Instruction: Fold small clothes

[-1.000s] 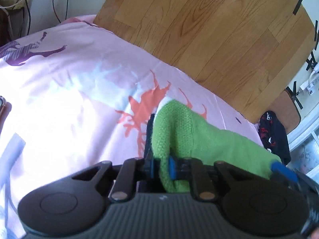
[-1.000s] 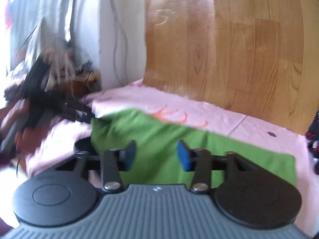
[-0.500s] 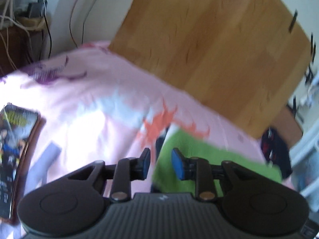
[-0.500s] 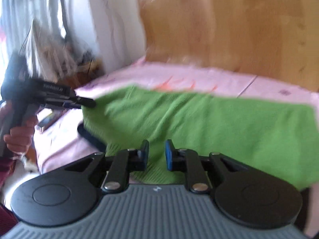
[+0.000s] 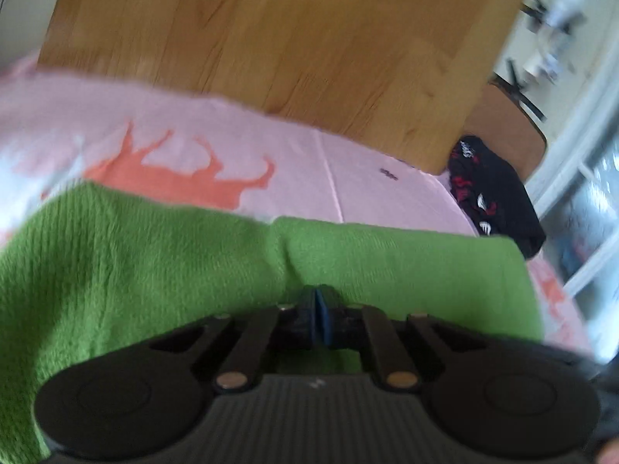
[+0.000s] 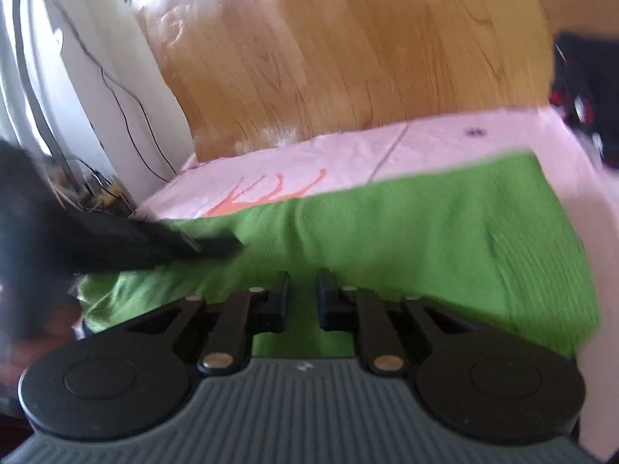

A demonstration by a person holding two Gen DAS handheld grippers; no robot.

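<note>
A green knitted garment (image 5: 154, 263) lies spread on a pink bed sheet (image 5: 348, 178) with orange prints. It also shows in the right wrist view (image 6: 425, 239). My left gripper (image 5: 316, 301) is over the garment's near edge with its blue pads pressed together; whether cloth sits between them is hidden. In the right wrist view the left gripper (image 6: 216, 245) shows as a dark blurred shape reaching onto the garment from the left. My right gripper (image 6: 302, 290) hangs over the garment's near edge with a narrow gap between its fingers and nothing in it.
A wooden floor (image 5: 271, 38) lies beyond the bed. A black garment with red and white print (image 5: 495, 197) lies at the bed's right corner. Cables (image 6: 127, 116) run down a white wall at the left.
My left gripper let go of the garment's folded corner, moved right over the spread cloth and shut. My right gripper narrowed its fingers and moved closer to the garment.
</note>
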